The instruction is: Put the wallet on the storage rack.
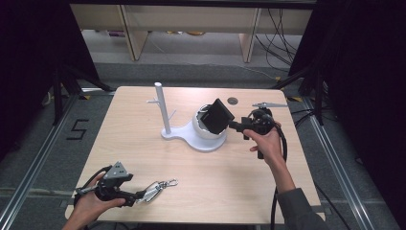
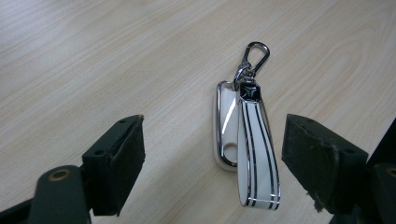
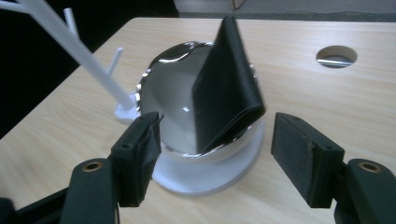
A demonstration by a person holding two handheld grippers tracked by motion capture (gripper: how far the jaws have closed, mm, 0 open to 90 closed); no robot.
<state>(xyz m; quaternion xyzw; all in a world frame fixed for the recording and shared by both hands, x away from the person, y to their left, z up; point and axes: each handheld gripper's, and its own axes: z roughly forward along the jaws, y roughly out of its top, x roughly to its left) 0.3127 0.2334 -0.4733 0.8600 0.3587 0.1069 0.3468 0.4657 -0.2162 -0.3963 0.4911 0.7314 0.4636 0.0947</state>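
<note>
Left tongs [image 2: 212, 154] spread around keyfob [image 2: 229, 126]: light, rigid, slippery; grip across the case. Right tongs [image 3: 215, 149] spread before wallet [image 3: 226, 84]: soft; pinch lower edge.

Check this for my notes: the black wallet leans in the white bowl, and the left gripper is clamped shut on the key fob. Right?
Not quite. The left gripper is open, its jaws standing either side of the key fob, which lies on the table, as the left gripper view shows. The black wallet does lean in the white bowl.
</note>
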